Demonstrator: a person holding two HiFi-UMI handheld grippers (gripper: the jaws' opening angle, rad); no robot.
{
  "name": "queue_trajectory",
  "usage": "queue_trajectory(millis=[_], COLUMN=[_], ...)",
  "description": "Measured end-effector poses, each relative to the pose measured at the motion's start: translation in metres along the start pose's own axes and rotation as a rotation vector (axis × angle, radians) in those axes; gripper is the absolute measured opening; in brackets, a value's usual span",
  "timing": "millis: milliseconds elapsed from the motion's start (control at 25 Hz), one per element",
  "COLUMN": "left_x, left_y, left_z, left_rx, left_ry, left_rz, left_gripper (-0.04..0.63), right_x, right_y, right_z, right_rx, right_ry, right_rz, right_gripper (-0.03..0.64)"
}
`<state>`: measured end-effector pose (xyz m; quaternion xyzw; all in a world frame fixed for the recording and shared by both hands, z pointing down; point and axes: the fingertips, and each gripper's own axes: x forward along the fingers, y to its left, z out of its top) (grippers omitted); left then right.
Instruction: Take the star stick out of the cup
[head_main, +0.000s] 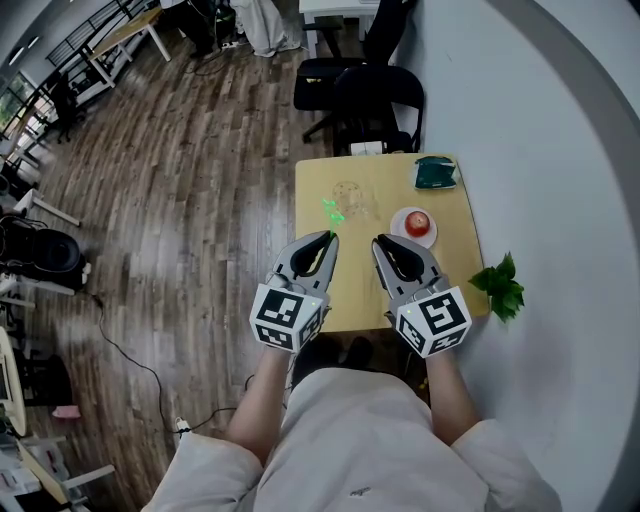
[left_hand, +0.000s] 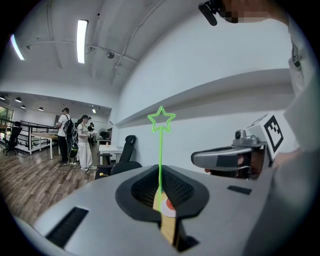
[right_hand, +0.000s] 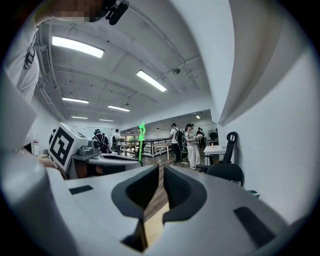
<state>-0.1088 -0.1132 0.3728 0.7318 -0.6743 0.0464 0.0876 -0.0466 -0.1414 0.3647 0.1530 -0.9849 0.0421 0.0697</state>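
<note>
Evidently the star stick (left_hand: 160, 150) is pinched near its lower end by the left tool (left_hand: 161, 176). It is held upright, star on top, just left of the faint clear cup (head_main: 350, 196) on the counter (head_main: 450, 270). The right tool (right_hand: 161, 170), narrowed to an empty slit, is held farther off.

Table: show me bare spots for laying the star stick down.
Bare: the far left corner of the table, left of the clear cup; the strip between cup and the dark green thing; the near right corner below the plate. Crowded: the right side, and the near middle under the left tool and right tool.
</note>
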Motion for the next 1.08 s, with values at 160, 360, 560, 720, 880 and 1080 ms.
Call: queue_trajectory(millis=[160, 360, 560, 720, 880, 1080], left_x=[-0.0015, -0.0004, -0.0023, -0.0025, -0.0013, 0.0031], left_y=[-0.0007, -0.0022, -0.0024, -0.0037, -0.0045, -0.0035], left_z=[0.0015, 0.0032, 0.0014, 0.0007, -0.0007, -0.0028], left_rx=[0.001, 0.006, 0.01, 0.01, 0.012, 0.012], left_ry=[0.0, -0.004, -0.001, 0.001, 0.001, 0.005], left_rz=[-0.003, -0.009, -0.01, -0.013, -0.016, -0.013], left_gripper=[0.018, 0.018, 0.018, 0.018, 0.018, 0.018], right_x=[-0.0027, -0.0048, -0.0053, -0.0054, -0.0054, -0.0049], right_y=[0.0015, 0.0004, 0.0021, 0.0023, 0.0009, -0.0045], right_z=[0.0, -0.0012, -0.0017, -0.0025, -0.0042, -0.0068], right_rx=[0.001, 0.001, -0.001, 0.0, -0.002, 0.001], right_ry=[0.003, 0.004, 0.004, 0.006, 0.005, 0.006], right_rz=[-0.003, -0.009, -0.01, -0.009, -0.01, -0.012], right_gripper=[0.023, 0.022, 0.014, 0.011, 0.006, 0.002])
